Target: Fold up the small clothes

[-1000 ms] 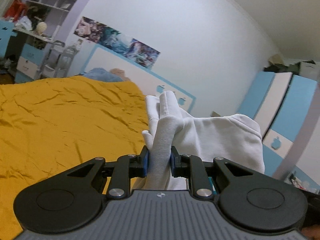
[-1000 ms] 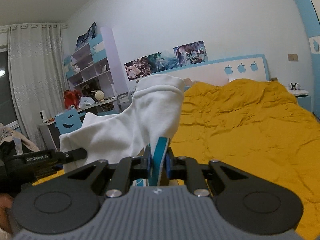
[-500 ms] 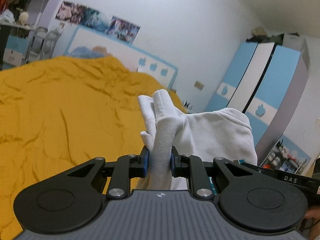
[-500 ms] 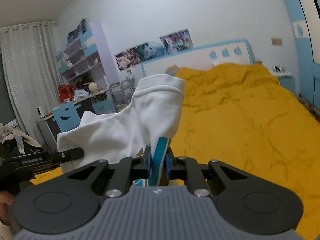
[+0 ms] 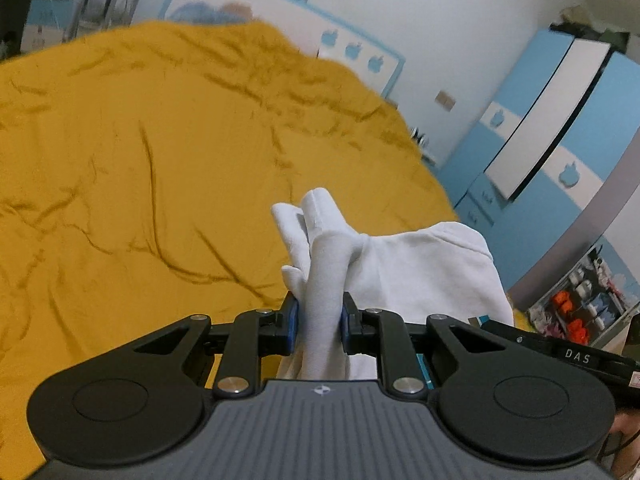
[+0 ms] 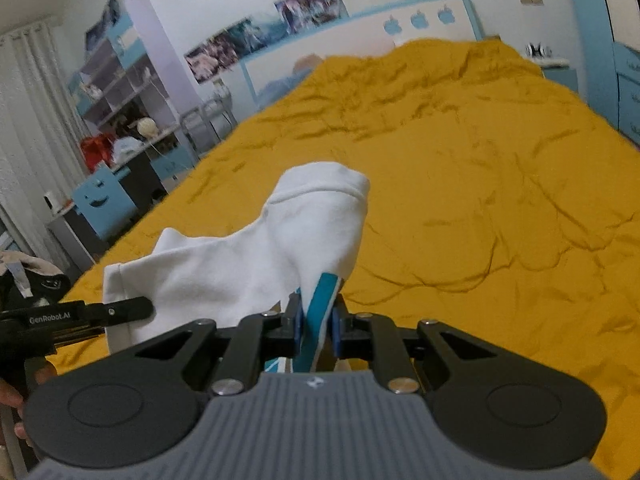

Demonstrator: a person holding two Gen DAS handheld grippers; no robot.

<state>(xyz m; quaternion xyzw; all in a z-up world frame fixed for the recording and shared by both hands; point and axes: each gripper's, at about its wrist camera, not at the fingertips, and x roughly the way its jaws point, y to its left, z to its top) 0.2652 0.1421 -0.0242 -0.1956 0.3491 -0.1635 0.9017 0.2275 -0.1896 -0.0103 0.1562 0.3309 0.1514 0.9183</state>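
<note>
The big yellow bed (image 6: 500, 200) has nothing lying flat on it. A small white garment (image 6: 240, 256) hangs in the air above it, between two grippers. The left gripper (image 5: 318, 320) pinches one bunched end. The right gripper (image 6: 316, 322) pinches its teal-edged end. I think no fold is made yet.

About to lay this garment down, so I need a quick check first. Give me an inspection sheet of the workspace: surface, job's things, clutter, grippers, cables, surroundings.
Surface: yellow bedspread, wrinkled.
Job's things: white garment with a teal band, stretched between both grippers.
Clutter: nothing seen on the spread.
Grippers: left gripper shut on a bunched white fold; right gripper shut on the teal edge.
Cables: nothing seen.
Surroundings: blue-white headboard, posters, shelf unit, blue wardrobe.
</note>
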